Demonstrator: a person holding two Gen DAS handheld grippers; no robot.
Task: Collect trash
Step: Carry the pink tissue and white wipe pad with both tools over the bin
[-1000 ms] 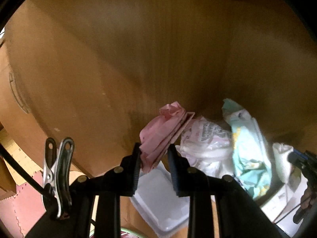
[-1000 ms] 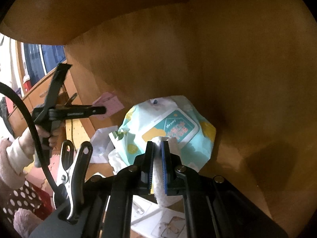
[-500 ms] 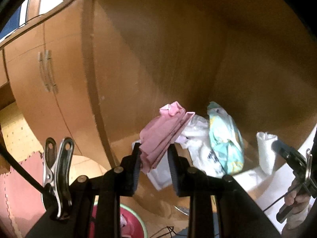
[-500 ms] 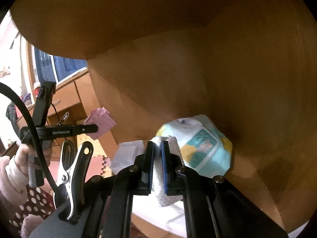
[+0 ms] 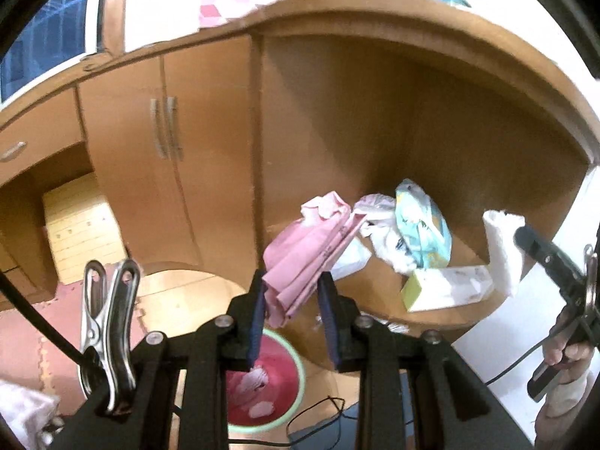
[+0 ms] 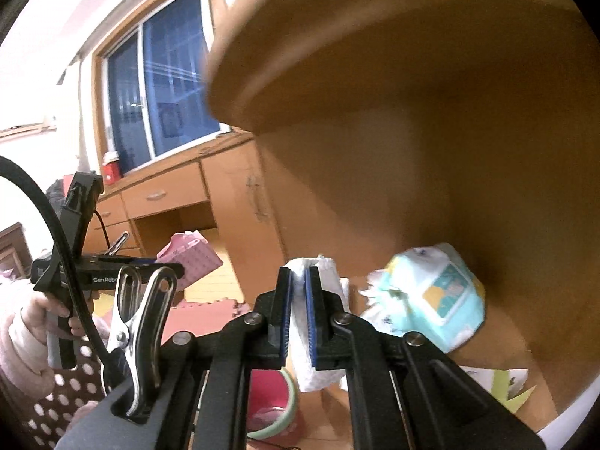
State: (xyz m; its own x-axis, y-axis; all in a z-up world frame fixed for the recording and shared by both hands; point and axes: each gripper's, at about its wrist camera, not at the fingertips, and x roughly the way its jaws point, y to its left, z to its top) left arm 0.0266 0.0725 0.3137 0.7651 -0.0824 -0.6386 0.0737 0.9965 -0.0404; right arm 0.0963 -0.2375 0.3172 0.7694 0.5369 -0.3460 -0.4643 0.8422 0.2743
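My left gripper (image 5: 292, 292) is shut on a crumpled pink wrapper (image 5: 311, 240) and holds it in front of the open wooden cupboard, above a pink bin with a green rim (image 5: 262, 378). The wrapper also shows in the right wrist view (image 6: 191, 258). My right gripper (image 6: 298, 288) is shut on a white tissue wad (image 6: 318, 322), which also shows in the left wrist view (image 5: 502, 247). The bin shows below it (image 6: 277, 405).
A light-blue wipes pack (image 5: 423, 232) (image 6: 438, 296), white plastic bags (image 5: 378, 221) and a white-and-yellow box (image 5: 446, 288) lie on the cupboard shelf. Cupboard doors (image 5: 150, 176) stand to the left. Pink foam mats (image 5: 45, 341) cover the floor. Black cables (image 5: 322, 416) lie near the bin.
Both grippers have pulled back out of the cupboard with their trash still held. The bin, the cupboard doors and the room have come into view.
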